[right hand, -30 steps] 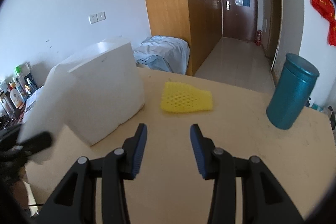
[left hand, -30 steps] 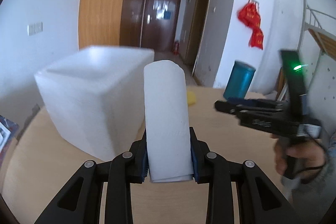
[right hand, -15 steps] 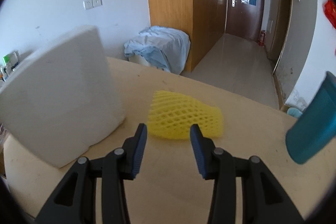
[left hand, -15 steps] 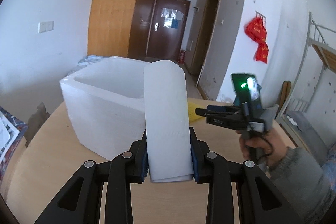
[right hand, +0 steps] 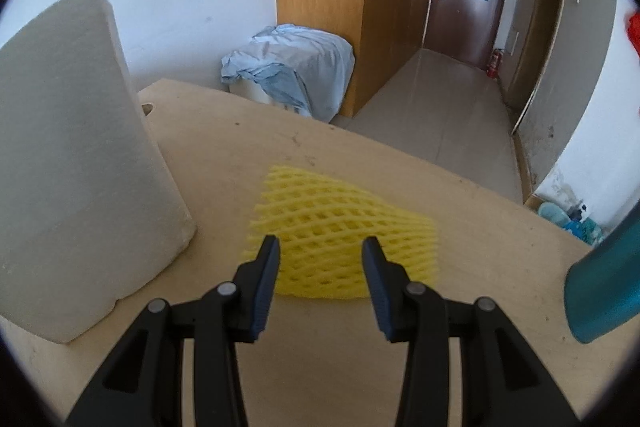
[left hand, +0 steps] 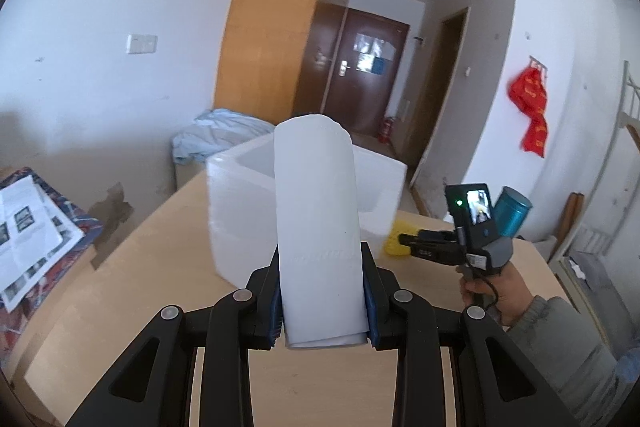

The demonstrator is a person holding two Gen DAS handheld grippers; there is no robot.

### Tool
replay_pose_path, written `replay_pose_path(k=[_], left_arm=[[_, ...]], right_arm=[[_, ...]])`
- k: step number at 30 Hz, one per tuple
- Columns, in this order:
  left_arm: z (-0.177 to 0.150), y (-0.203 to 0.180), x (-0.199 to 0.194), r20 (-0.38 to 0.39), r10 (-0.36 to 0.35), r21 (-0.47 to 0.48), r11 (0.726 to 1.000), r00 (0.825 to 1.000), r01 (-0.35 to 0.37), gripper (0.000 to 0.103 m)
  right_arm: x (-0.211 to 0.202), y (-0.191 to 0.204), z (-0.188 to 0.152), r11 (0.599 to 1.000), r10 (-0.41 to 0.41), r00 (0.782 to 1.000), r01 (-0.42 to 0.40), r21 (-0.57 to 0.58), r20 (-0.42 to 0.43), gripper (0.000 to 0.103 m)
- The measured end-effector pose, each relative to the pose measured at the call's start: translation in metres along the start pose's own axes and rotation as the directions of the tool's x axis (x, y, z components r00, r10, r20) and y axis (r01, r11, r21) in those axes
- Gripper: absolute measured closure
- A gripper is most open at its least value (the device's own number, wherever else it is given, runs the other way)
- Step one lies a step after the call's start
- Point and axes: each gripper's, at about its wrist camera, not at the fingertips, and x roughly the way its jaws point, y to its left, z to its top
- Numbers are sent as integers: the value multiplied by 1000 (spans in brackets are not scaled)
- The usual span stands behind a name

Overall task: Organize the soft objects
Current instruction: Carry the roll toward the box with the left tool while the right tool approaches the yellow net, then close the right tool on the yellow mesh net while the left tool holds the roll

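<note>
My left gripper (left hand: 322, 283) is shut on a white paper roll (left hand: 318, 223), held upright above the table in front of the white foam box (left hand: 240, 211), whose open top shows behind the roll. A yellow foam net (right hand: 340, 231) lies flat on the table beside the box (right hand: 72, 163). My right gripper (right hand: 320, 259) hangs open just in front of the net, its fingertips over the net's near edge, nothing between them. In the left wrist view the right gripper (left hand: 404, 239) points at the net (left hand: 394, 243), held by a hand (left hand: 496, 295).
A teal canister (right hand: 604, 287) stands on the table at the right, also the canister (left hand: 514, 211) behind the right gripper. The wooden table (right hand: 320, 367) ends at a far edge with floor beyond. Papers (left hand: 28, 227) lie at the left.
The left gripper rose and drew back with the roll, so the box's open top now shows. The right gripper moved forward and down, closing in on the yellow net.
</note>
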Motion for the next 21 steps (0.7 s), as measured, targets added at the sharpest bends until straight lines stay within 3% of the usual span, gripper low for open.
replay_pose_path(k=[3,9,12,21], left_arm=[[2,4,-6,12,24,3,1000,1000,-24,70],[1,1,-18,32,62,5,998,998,-62,70],[2,1,-22,44,72,9,997,996,-73,70],[34,-3,-12,57,32,39,999,998,-34,70]], right_arm=[[3,-2,1,1000,0,1000,0,0,-9,58],[14,-4,4,1000,5,999,-4,14,-51,87],[14,-6,5,1000,0,999,1,25,-51,95],[1,-4,7,998,0,999,2,57,-37,100]])
